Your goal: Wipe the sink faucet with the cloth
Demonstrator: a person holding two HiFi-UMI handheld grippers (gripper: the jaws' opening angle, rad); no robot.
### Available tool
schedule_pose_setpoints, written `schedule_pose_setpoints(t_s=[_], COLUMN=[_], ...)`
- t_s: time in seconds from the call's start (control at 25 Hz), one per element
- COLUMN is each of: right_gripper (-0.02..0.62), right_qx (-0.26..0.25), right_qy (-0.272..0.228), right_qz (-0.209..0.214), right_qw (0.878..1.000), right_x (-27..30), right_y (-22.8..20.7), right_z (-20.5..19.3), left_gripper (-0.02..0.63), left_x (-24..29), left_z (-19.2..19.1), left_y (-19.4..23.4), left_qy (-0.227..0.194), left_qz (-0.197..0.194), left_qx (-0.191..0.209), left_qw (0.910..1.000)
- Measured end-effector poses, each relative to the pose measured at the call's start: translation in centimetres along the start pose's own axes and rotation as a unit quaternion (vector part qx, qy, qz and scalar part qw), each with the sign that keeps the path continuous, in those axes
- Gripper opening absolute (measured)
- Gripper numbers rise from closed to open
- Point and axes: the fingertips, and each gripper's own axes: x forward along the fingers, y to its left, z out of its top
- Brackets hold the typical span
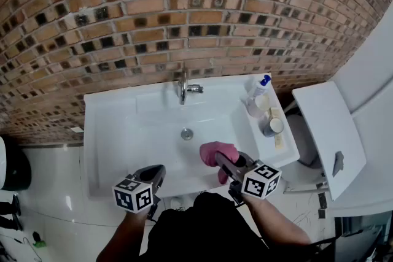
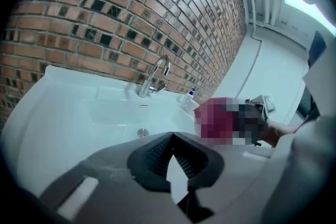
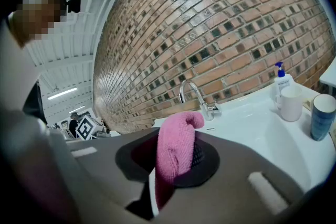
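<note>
the white rectangular sink basin (image 1: 116, 132) showed its round metal drain (image 1: 186, 134) at the middle. the right gripper (image 1: 220, 159) was clamped on a pink terry cloth (image 1: 215, 150) over the basin's front right. the cloth stood upright between the jaws, its tip curled toward the curved chrome faucet (image 1: 182, 88), well apart. the left gripper (image 1: 158, 173) was closed on nothing. a white pump bottle (image 1: 260, 86) and two cups (image 1: 269, 126) stood on the right ledge.

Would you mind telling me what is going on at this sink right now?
A person stands at the white sink with a gripper in each hand. The right gripper is clamped on a pink cloth, held over the near part of the basin. The cloth is well short of the faucet at the back edge and does not touch it. The left gripper is shut and empty, near the sink's front rim.
</note>
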Motion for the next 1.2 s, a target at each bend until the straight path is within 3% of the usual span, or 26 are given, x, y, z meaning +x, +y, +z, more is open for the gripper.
schedule_pose_setpoints(t_s=[0.48, 0.96, 1.2], right_gripper=[0.044, 0.044, 0.044], right_qx=[-0.009, 0.015, 0.035], right_qy=[-0.009, -0.017, -0.009], right_qz=[-0.039, -0.045, -0.04], right_qw=[0.999, 0.999, 0.999], right_x=[4.9, 14.0, 19.1], right_y=[-11.9, -22.3, -25.0], right_z=[7.2, 8.6, 8.1], left_gripper=[0.005, 0.005, 0.005], left_x=[3.7, 6.8, 7.5], left_z=[5.0, 6.1, 6.3], left_y=[-0.1, 0.4, 0.8], left_qy=[-0.006, 0.016, 0.021], left_qz=[0.044, 0.1, 0.122], left_qx=[-0.003, -0.025, -0.046], left_qw=[0.999, 0.9946, 0.9912])
